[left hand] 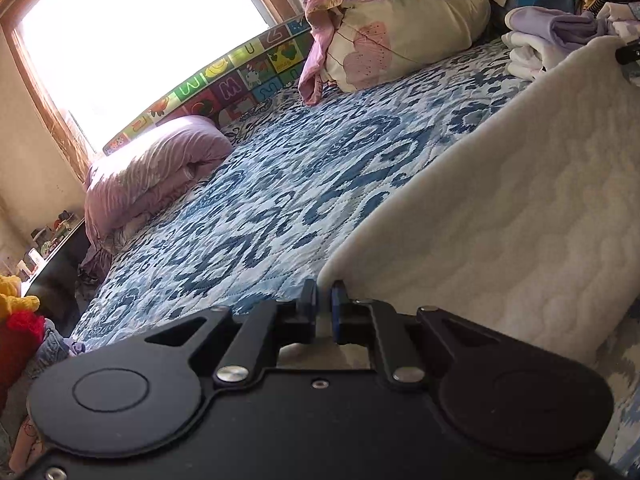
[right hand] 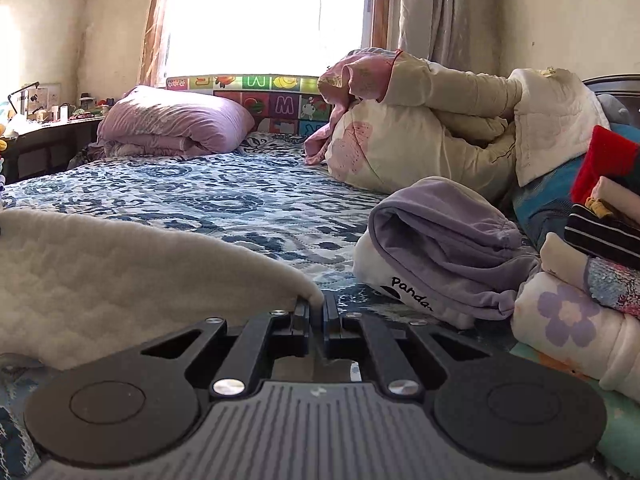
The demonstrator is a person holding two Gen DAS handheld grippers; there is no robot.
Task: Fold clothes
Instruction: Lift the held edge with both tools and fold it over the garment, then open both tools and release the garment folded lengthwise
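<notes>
A cream quilted garment is stretched just above the blue patterned bedspread. My left gripper is shut on its near left corner. In the right wrist view the same cream garment runs off to the left, and my right gripper is shut on its right corner. The far end of the cloth meets the other gripper at the right edge of the left wrist view.
Folded clothes are piled at the right: a lilac piece on a white "Panda" piece, a flower-print roll, striped and red items. A cream quilt and purple quilt lie at the head. A desk stands left.
</notes>
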